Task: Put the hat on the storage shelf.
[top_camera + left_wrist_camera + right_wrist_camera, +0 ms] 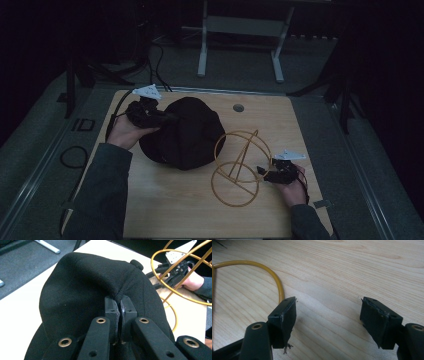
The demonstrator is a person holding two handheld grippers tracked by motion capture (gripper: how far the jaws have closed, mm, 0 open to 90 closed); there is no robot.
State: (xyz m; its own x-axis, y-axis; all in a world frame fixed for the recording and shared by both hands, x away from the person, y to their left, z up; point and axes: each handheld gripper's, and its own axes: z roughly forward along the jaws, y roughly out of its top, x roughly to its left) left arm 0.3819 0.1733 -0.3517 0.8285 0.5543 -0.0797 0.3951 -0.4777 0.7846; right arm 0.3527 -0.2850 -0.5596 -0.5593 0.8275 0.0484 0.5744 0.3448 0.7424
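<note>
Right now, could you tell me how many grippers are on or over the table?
2: the left gripper at the table's left, pinching the black cap; the right gripper at the right, open beside the gold wire stand.

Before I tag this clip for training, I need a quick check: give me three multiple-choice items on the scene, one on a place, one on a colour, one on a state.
1. Where does the black cap lie relative to the wire stand in the high view?
A. To its left
B. To its right
C. Inside it

2. What colour is the wire stand?
A. Silver
B. Golden yellow
C. Red

3. How is the left claw?
A. Wide open above the table
B. Shut on the cap's fabric
C. Shut on the stand

Answers: 1 A, the cap sits left of the stand's rings. 2 B, its rings show golden yellow. 3 B, the left gripper view shows the jaws pinching a fold of black fabric.
</note>
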